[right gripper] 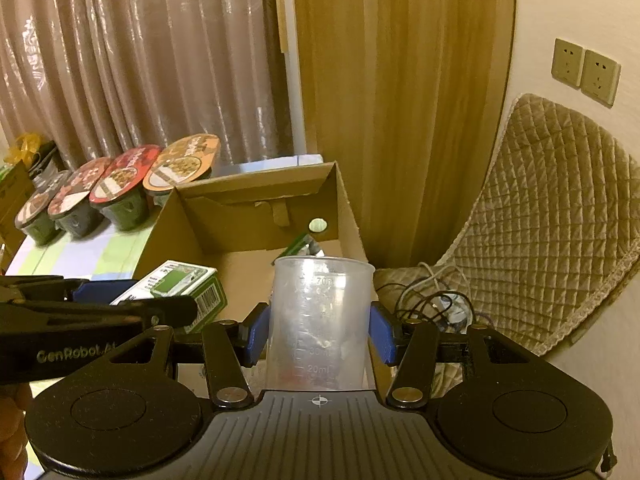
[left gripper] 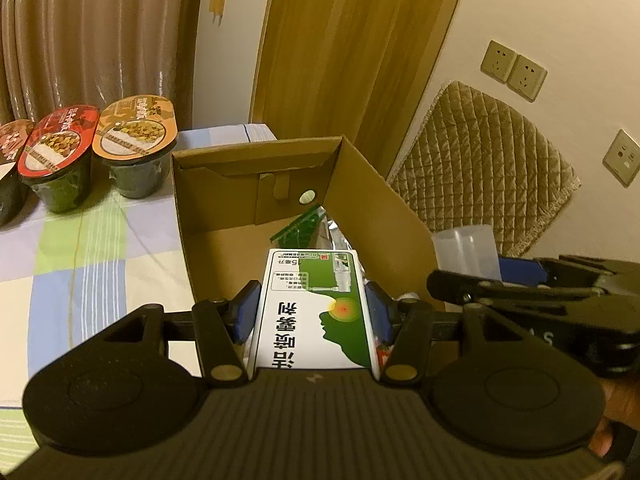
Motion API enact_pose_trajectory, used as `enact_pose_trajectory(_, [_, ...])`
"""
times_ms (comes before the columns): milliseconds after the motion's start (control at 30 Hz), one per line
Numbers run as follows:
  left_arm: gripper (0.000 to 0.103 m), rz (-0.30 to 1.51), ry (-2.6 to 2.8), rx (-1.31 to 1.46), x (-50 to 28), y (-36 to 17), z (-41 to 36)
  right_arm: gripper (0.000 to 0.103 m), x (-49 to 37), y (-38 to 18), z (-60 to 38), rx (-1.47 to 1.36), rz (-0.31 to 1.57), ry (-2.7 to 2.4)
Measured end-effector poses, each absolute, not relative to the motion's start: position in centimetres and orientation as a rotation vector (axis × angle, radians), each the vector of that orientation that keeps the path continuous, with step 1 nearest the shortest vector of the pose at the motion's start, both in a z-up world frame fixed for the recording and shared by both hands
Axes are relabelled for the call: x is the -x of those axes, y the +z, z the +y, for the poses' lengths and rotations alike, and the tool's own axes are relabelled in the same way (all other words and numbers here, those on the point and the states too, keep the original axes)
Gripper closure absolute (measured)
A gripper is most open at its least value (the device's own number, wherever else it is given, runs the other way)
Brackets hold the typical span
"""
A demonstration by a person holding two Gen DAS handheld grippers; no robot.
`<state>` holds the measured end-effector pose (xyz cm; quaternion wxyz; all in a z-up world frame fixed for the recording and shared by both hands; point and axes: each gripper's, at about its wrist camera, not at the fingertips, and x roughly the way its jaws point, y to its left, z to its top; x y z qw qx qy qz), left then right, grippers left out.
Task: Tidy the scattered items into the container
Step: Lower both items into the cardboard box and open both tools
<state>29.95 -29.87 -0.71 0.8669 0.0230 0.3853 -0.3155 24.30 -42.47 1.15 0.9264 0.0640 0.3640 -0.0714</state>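
Two grippers over open cardboard box [left gripper: 384, 184], left gripper [left gripper: 314, 312] clamping green-white carton [left gripper: 316, 312], right gripper [right gripper: 320, 332] clamping clear graduated cup [right gripper: 320, 320]

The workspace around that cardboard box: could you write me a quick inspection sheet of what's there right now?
Surface: checked cloth, pastel squares.
Job's things: open cardboard box with a green packet inside; green-and-white medicine box; clear measuring cup.
Clutter: row of lidded food bowls behind the box.
Grippers: left gripper jaws closed on the medicine box over the cardboard box; right gripper jaws closed on the cup.
Cables: tangled cords right of the box.
Surroundings: curtains, quilted cushion, wall sockets.
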Motion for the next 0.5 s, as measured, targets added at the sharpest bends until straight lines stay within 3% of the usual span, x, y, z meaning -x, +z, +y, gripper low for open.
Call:
enact_pose_trajectory(200, [0.043,0.781,-0.633,-0.059,-30.9,-0.5,-30.1,0.047,-24.3,0.9,-42.8,-0.131,0.751,-0.150])
enact_pose_trajectory(500, [0.042,0.788,-0.606,-0.077,-30.7,-0.9,-28.6,0.047,-24.6,0.7,-42.2,-0.133,0.754,-0.137])
